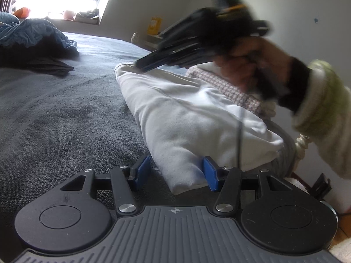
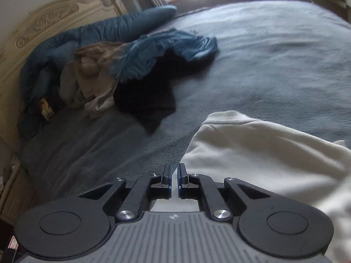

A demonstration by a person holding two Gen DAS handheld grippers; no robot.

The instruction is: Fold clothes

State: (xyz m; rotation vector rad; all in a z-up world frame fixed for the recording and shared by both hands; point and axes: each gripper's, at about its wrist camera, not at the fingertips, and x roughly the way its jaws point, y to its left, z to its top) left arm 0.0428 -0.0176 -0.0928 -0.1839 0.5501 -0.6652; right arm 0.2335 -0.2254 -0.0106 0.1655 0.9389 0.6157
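Your white garment (image 1: 175, 118) lies folded lengthwise, centre-right of frame, on the grey bed (image 1: 54, 114); soft, thick, light, it will slump; left gripper (image 1: 175, 172) gapes around its near end; right gripper (image 2: 174, 176) nearly closed, empty; grip the folded corners.

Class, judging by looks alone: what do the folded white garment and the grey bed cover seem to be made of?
Folded white garment: soft matte knit, probably cotton fleece or jersey; it creases in rounded, thick folds without shine.
Grey bed cover: plush, towel-like fabric, perhaps fleece or terry; its fuzzy nap shows darker brushed patches.
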